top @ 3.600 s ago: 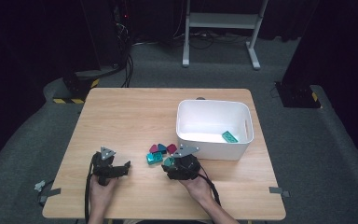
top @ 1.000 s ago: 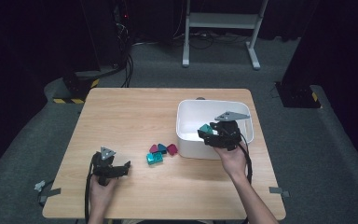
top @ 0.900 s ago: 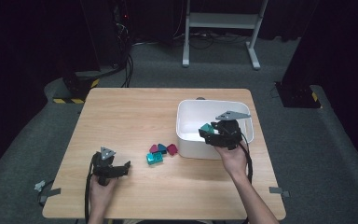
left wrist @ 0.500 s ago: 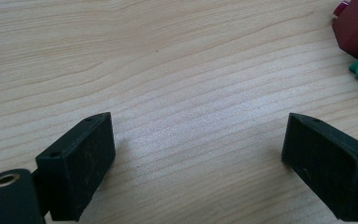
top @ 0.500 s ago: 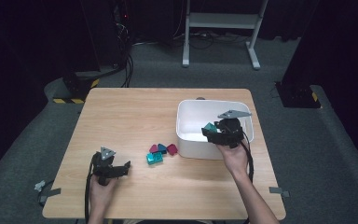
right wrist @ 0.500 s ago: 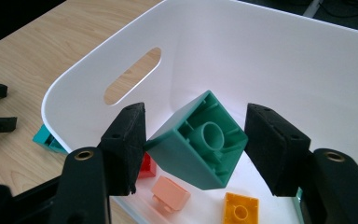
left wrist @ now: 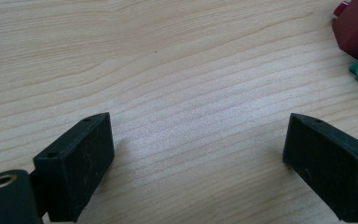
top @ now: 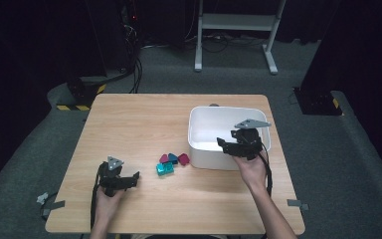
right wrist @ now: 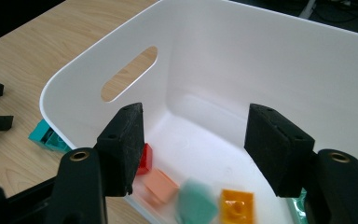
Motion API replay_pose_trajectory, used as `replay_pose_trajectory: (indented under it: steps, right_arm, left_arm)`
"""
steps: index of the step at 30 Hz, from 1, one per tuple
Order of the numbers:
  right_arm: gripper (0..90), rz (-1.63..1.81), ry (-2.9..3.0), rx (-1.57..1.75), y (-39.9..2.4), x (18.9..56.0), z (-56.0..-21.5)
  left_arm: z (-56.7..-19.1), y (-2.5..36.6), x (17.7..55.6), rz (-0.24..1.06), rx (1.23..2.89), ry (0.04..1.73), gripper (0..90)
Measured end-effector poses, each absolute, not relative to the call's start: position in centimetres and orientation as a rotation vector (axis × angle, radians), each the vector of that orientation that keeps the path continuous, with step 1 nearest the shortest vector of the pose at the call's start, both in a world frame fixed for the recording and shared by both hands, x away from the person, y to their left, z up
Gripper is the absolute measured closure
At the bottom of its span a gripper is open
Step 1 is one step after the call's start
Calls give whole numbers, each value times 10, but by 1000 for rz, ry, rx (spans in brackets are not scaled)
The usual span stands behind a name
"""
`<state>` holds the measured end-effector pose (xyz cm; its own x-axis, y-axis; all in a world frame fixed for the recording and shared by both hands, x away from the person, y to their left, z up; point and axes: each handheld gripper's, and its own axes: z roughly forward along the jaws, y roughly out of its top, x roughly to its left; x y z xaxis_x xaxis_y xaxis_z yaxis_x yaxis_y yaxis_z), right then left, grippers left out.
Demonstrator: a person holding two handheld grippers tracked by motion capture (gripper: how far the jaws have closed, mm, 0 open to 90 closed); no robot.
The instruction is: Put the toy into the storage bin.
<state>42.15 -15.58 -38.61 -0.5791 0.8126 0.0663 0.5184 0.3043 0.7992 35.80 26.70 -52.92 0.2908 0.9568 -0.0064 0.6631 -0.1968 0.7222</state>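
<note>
1. Since the earlier frames, our right tongs (top: 227,144) have carried a teal brick from the cluster by the bin up over the white bin (top: 199,119), and their jaws have just been opening; nothing sits between the pads now. A blurred teal brick (right wrist: 195,201) shows below the jaws in the right gripper view, apparently dropping or just landed.
2. Going left to right: our left tongs (top: 129,178) rest on the bench (top: 139,124), jaws wide apart with bare wood between them, holding nothing.
3. Next come the loose pieces near the bin's front wall: a teal brick (top: 164,170), a magenta piece (top: 163,158), a dark blue piece (top: 173,158) and a red piece (top: 183,159), all close together.
4. Inside the bin we see a red brick (right wrist: 144,158), a salmon brick (right wrist: 161,184) and an orange brick (right wrist: 237,204).
5. We judge one more piece is sorted; four remain on the bench, so the right tongs should return for the next.
</note>
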Motion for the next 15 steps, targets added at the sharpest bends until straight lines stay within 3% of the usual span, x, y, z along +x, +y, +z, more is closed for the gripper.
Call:
replay_pose_trajectory:
  steps: [15]
  right_arm:
    - [385,1273,2227,1090,-153,389,-386]
  left_arm:
    - [-529,267,358,608,1946,1443,81]
